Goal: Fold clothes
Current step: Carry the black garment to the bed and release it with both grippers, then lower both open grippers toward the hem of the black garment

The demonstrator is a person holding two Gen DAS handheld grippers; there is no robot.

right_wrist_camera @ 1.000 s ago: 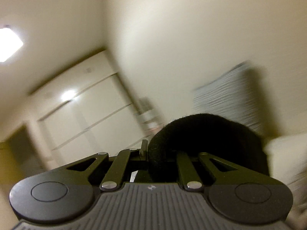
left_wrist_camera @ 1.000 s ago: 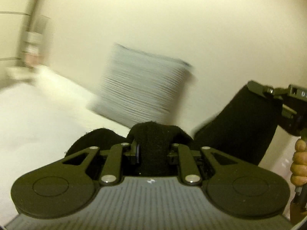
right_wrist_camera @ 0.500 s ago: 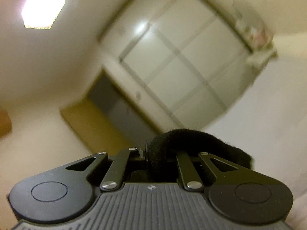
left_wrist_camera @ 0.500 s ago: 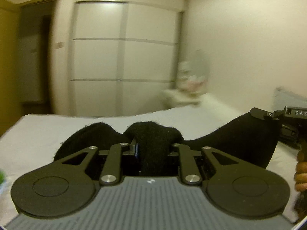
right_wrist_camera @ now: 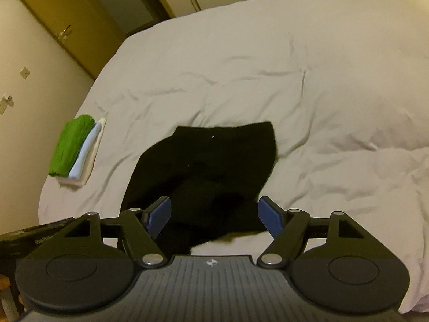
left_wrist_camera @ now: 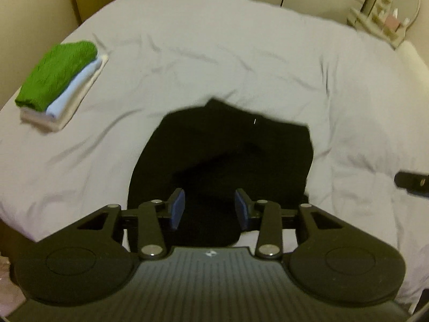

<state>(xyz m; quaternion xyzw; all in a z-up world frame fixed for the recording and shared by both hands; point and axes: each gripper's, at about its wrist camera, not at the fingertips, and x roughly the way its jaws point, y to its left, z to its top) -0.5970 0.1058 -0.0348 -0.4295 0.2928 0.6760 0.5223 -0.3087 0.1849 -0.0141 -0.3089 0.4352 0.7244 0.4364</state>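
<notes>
- The left gripper (left_wrist_camera: 209, 209) points steeply down at the bed (left_wrist_camera: 241, 53); its jaws are opening, with the blue pads (left_wrist_camera: 177, 208) apart.
- The black garment (left_wrist_camera: 222, 161) shows in the gap between those pads, which stand clear of the cloth and do not press on it.
- The right gripper (right_wrist_camera: 214, 217) also tilts down at the bed (right_wrist_camera: 308, 80); its jaws are opening and stand wider than the left ones.
- In the right wrist view the garment (right_wrist_camera: 206, 166) spreads below and between the pads (right_wrist_camera: 270, 218), with no pad closed on it.
- The garment lies crumpled on the white cover near the bed's near edge, about midway along it.
- A folded stack (left_wrist_camera: 57, 80) sits near the bed's left edge, well apart from the garment: green on top, then light blue, then white.
- A black part of the other gripper shows at the right edge of the left view.
- A cluttered shelf (left_wrist_camera: 383, 24) stands beyond the bed's far right corner.
</notes>
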